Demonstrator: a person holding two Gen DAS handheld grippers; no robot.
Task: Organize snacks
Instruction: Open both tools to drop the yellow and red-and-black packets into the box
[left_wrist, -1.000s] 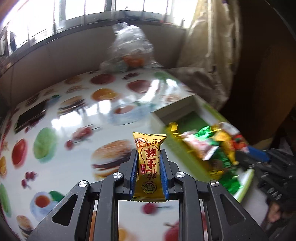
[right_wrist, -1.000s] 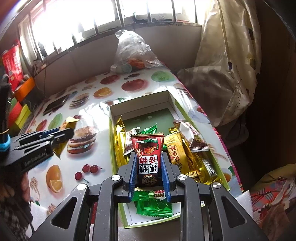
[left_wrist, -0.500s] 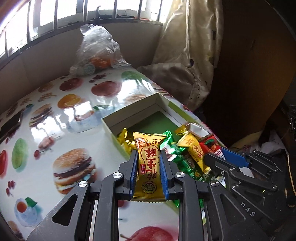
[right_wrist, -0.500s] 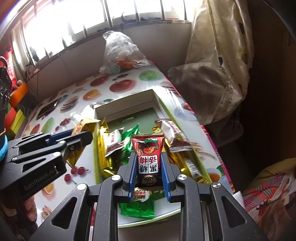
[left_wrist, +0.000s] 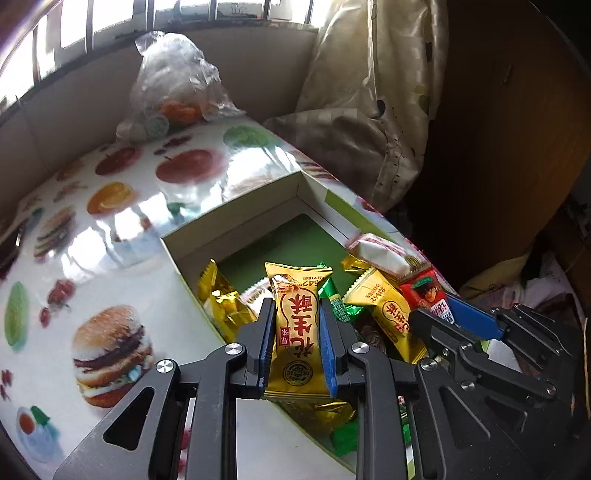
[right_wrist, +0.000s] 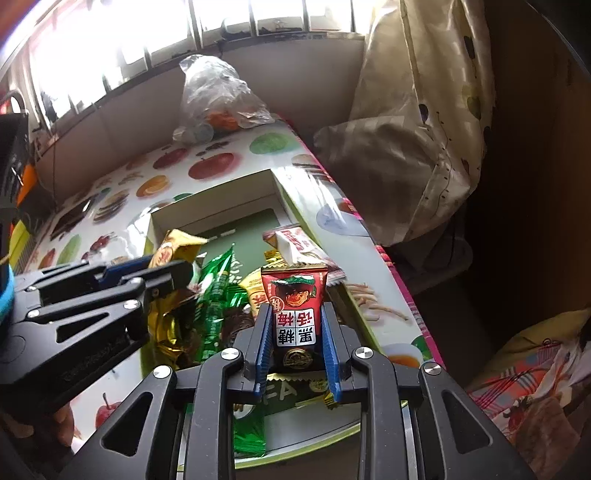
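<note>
Left wrist view shows the left gripper (left_wrist: 297, 341) clamped on a yellow foil peanut-crisp packet (left_wrist: 298, 328) above the open green-floored cardboard box (left_wrist: 236, 229), beside it the right gripper (right_wrist: 297, 341) pinching a red plum-candy packet (right_wrist: 295, 317); each should sink lower over bare floor before letting go.

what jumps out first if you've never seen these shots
Each gripper pinches a snack upright: the left gripper a gold packet, the right gripper a red packet. Both hang over the open box, heaped with wrappers at its near end, on the fruit-and-burger tablecloth.
</note>
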